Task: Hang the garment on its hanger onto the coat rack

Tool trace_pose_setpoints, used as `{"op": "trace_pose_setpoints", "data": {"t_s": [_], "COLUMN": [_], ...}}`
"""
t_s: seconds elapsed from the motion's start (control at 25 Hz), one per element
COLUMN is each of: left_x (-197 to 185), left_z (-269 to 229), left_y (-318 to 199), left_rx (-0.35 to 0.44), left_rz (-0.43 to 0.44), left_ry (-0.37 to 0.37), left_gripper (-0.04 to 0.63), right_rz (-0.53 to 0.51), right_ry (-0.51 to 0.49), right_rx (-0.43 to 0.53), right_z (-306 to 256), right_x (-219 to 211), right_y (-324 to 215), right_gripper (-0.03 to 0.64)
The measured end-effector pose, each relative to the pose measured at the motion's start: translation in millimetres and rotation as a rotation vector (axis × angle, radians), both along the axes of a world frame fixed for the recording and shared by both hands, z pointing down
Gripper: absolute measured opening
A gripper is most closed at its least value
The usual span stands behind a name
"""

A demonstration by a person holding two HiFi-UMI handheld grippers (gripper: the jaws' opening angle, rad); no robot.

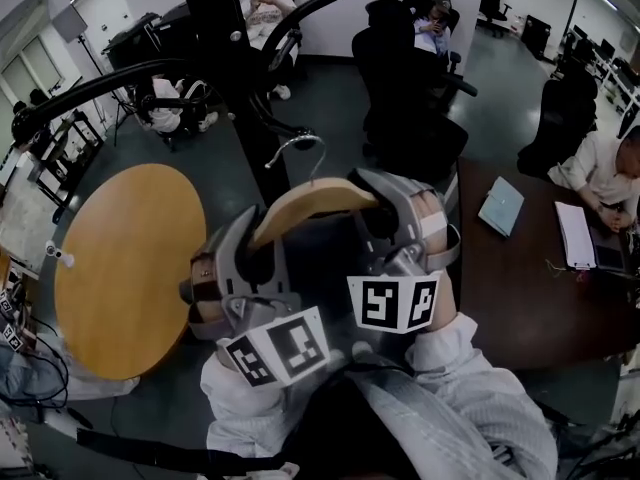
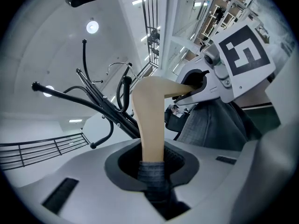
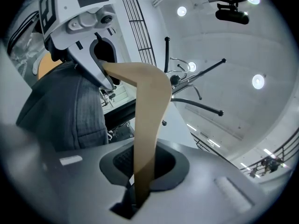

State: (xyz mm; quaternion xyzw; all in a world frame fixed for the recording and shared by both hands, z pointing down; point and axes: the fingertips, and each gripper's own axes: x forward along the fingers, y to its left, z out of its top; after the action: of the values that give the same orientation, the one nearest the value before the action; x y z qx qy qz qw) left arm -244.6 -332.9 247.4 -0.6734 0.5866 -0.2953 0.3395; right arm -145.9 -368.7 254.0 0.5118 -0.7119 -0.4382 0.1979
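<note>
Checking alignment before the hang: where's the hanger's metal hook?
Head view, centre: the metal hook sits atop the wooden hanger, just right of the coat rack pole.

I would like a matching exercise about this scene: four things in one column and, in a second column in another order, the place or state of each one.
Things:
1. tan wooden hanger
2. round wooden table
3. black metal coat rack
4. grey fabric garment

Places or states:
A. stands on the floor, to the left of both grippers
B. drapes below the hanger
C. clamped at its ends by the left gripper and the right gripper
D. rises upright beyond the hanger

Pairs: 1-C, 2-A, 3-D, 4-B
</note>
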Motion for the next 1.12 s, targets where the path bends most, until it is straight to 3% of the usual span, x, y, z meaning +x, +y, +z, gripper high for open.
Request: {"op": "trace_pose_setpoints", "data": {"t_s": [0.12, 0.4, 0.92, 1.12], "left_x": [-2, -11, -39, -42], "left_z": [5, 10, 43, 43], "left_y": [-4, -63, -93, -93], "left_rx": [-0.005, -0.043, -0.102, -0.028], "left_rz": [0.002, -0.036, -0.127, -0.139], "left_ry": [0.004, 0.030, 0.048, -0.002], "left_gripper": [0.067, 0.067, 0.067, 0.067], "right_rz": [0.005, -0.039, -0.159, -0.174], "right_ry": [0.003, 0.029, 0.059, 0.038], "right_rx": [-0.005, -0.044, -0.108, -0.071], "right_z": [4, 8, 42, 44], "right_x": [-2, -13, -49, -50], "right_y": [-4, -68, -108, -110], "right_gripper": [0.034, 0.032, 0.034, 0.032]}}
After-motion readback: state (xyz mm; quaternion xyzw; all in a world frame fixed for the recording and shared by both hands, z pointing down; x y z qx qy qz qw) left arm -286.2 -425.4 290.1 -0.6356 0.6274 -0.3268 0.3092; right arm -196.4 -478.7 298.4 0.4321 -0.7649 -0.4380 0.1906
